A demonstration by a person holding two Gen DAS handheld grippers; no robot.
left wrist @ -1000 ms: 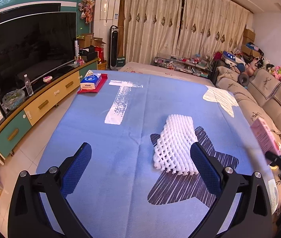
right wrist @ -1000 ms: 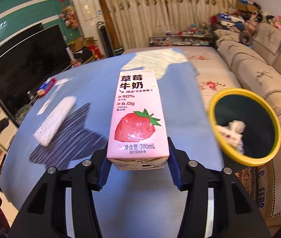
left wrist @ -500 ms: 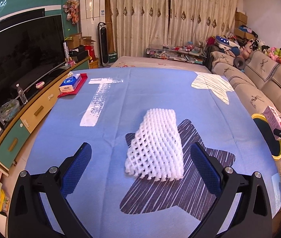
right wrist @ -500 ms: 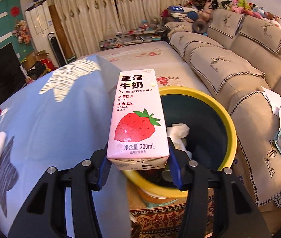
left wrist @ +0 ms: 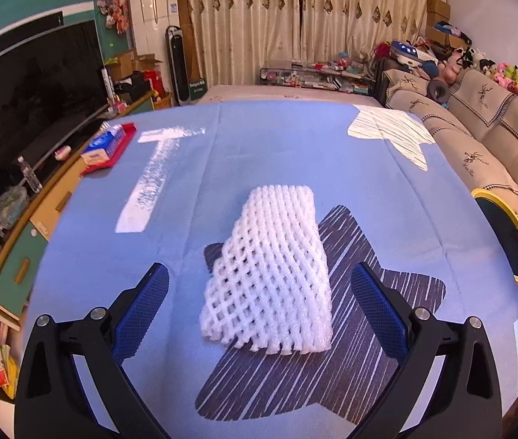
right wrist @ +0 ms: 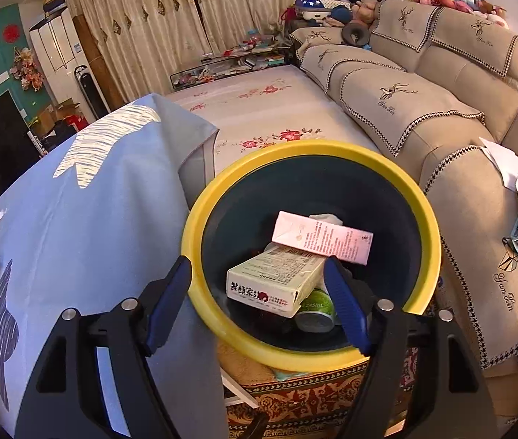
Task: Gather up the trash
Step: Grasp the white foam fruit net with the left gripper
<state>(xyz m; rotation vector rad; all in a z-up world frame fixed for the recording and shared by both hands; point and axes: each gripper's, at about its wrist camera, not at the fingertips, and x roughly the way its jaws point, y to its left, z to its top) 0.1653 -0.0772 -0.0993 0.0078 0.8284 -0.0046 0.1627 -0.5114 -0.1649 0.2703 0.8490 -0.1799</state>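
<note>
Disposal is finishing on the right side — the right gripper [right wrist: 259, 305] is hanging over the yellow-rimmed bin [right wrist: 222, 190], its jaws opening with nothing between them, and the pink milk carton [right wrist: 323, 237] is lying inside on other rubbish. Meanwhile the left gripper [left wrist: 259, 303] is poised with jaws wide and empty, framing the white foam net [left wrist: 271, 270] on the blue-clothed table [left wrist: 277, 153]. Next move, probably — lowering and closing on the net.
</note>
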